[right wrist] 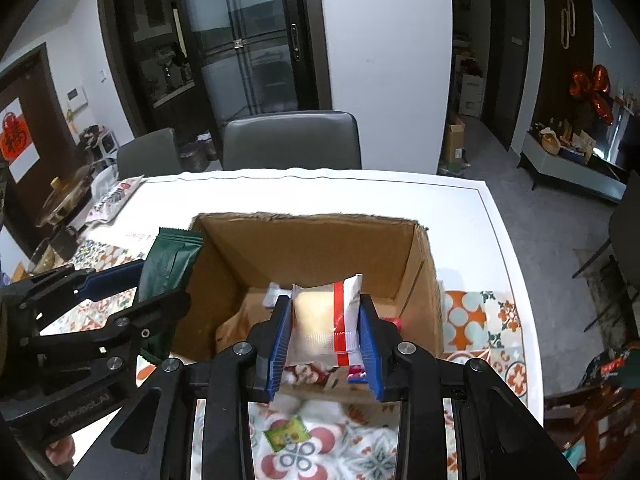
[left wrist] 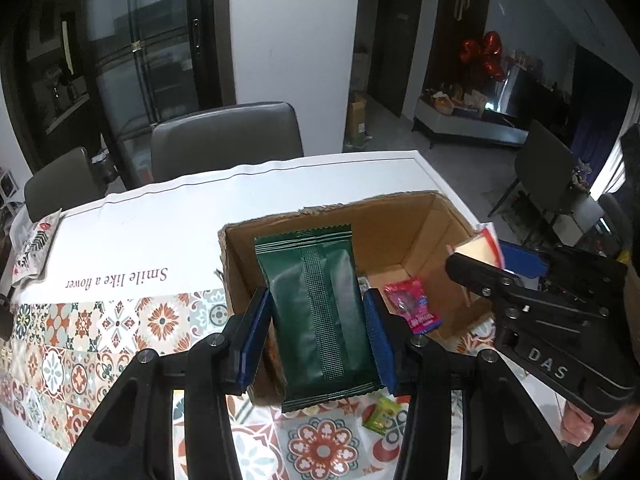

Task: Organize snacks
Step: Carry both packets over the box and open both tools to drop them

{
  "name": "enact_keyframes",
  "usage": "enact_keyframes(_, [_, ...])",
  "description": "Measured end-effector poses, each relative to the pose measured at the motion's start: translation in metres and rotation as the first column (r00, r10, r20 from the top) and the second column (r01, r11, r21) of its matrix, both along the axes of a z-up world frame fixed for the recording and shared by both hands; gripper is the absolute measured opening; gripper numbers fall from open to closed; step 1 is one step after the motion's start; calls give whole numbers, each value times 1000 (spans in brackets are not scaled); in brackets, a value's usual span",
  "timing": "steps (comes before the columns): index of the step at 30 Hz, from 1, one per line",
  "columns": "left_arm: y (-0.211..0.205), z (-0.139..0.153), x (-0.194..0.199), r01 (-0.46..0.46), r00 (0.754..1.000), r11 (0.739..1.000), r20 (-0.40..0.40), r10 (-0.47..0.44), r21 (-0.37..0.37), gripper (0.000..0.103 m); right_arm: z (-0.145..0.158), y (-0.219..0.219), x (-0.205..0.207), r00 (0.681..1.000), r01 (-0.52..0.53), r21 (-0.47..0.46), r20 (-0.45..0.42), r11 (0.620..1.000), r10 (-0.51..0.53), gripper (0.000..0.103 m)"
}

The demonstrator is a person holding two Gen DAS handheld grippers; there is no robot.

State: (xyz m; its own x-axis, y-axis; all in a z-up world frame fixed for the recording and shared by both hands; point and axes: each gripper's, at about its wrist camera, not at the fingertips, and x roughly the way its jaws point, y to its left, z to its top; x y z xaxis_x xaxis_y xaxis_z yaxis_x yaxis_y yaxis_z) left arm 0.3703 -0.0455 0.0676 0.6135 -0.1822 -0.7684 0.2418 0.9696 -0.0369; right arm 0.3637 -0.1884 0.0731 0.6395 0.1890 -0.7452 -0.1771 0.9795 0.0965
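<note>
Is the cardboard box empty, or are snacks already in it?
Not empty. The cardboard box is open-topped, and a pink packet lies on its floor.

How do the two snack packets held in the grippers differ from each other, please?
The green packet is dark, opaque and long; the white packet is pale with a red stripe, partly see-through and shorter. Green sits in the left gripper, white in the right gripper. Both are clamped above the cardboard box.
</note>
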Motion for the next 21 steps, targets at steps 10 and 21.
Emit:
enact_keyframes(10, [7, -2, -8, -74, 997, 993, 30, 72, 87, 63, -6, -5, 11, 1000, 19, -35, -11, 999, -20, 58])
enact_keyframes(21, [34, 2, -58, -149, 986, 988, 80, 145, 41, 68, -4, 8, -32, 997, -22, -52, 77, 998, 26, 65])
